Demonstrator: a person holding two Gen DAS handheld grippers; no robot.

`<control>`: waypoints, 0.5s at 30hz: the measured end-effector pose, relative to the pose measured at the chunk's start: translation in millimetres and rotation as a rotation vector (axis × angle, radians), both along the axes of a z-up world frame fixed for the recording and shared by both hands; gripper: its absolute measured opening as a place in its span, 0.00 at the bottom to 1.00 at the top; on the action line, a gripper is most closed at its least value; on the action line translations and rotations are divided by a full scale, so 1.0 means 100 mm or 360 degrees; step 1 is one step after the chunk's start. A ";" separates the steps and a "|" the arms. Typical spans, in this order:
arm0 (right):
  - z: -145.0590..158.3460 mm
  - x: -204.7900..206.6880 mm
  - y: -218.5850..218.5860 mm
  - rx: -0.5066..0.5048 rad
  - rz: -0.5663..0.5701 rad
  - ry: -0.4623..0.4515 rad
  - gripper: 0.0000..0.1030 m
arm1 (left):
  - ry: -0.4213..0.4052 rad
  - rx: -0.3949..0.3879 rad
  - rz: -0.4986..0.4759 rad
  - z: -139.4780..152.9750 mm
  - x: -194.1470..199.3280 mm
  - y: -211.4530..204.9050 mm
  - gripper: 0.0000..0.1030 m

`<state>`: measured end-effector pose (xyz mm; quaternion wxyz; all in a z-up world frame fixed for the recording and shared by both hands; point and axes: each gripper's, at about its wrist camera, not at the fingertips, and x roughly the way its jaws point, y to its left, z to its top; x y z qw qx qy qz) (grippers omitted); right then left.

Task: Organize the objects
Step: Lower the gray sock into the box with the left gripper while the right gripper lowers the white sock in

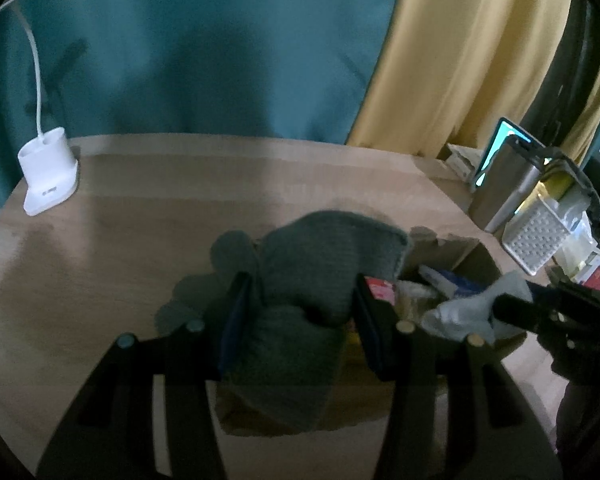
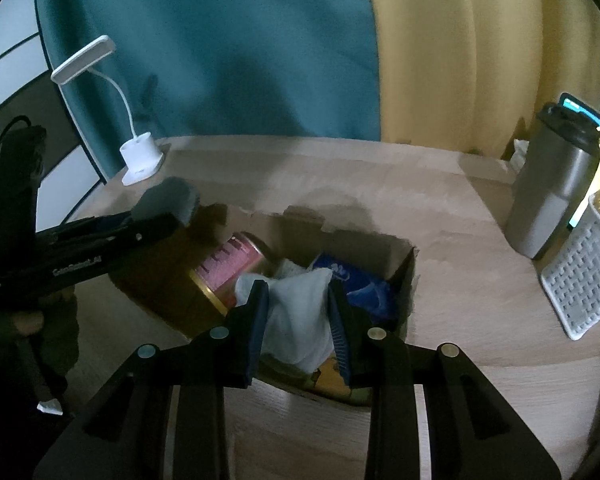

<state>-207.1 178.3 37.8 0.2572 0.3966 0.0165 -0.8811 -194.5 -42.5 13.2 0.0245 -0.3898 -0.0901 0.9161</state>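
The grey sock [image 1: 312, 264] is pinched in the left tool [image 1: 300, 312], the white cloth [image 2: 300, 320] in the right tool [image 2: 300, 320], both over the box [image 2: 404, 280]. Dangling ends could snag its edge.

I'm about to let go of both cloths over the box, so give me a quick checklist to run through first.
1. Left tongs gripping the grey knit cloth: ok.
2. Right tongs gripping the pale cloth: ok.
3. Cardboard box open on top: ok.
4. Both cloths over the box: ok for the pale one; cannot tell for the grey one.
5. Room left beside the pink can and blue packet: cannot tell.
6. Steel tumbler and white grater apart from the box: ok.
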 end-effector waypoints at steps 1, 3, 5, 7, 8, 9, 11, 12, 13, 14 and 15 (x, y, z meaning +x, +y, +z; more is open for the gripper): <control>-0.02 -0.01 -0.01 -0.0001 0.0004 -0.0007 0.31 | -0.0006 -0.0002 -0.0001 -0.01 -0.01 0.00 0.50; -0.04 -0.02 -0.01 0.0000 0.0005 -0.0017 0.31 | -0.0028 -0.0009 -0.0001 -0.05 -0.05 0.01 0.50; -0.05 -0.03 -0.01 -0.0002 0.0005 -0.0026 0.31 | -0.0055 -0.0019 -0.0014 -0.09 -0.09 0.02 0.50; -0.07 -0.04 -0.02 -0.0002 0.0007 -0.0034 0.31 | -0.0069 -0.0022 -0.0018 -0.12 -0.11 0.03 0.50; -0.08 -0.04 -0.02 -0.0002 0.0008 -0.0038 0.31 | -0.0076 -0.0022 -0.0015 -0.14 -0.12 0.04 0.51; -0.09 -0.04 -0.03 -0.0003 0.0009 -0.0044 0.31 | -0.0080 -0.0019 -0.0008 -0.15 -0.13 0.04 0.51; -0.11 -0.05 -0.04 -0.0005 0.0013 -0.0056 0.31 | -0.0091 -0.0015 -0.0011 -0.17 -0.15 0.04 0.51; -0.12 -0.04 -0.04 -0.0006 0.0014 -0.0061 0.31 | -0.0097 -0.0016 -0.0012 -0.18 -0.16 0.04 0.51; -0.13 -0.04 -0.05 -0.0006 0.0014 -0.0067 0.31 | -0.0102 -0.0014 -0.0013 -0.20 -0.16 0.04 0.51; -0.14 -0.05 -0.05 -0.0004 0.0015 -0.0072 0.31 | -0.0109 -0.0010 -0.0015 -0.21 -0.16 0.04 0.51; -0.16 -0.05 -0.06 -0.0003 0.0015 -0.0078 0.31 | -0.0117 -0.0007 -0.0015 -0.23 -0.16 0.04 0.51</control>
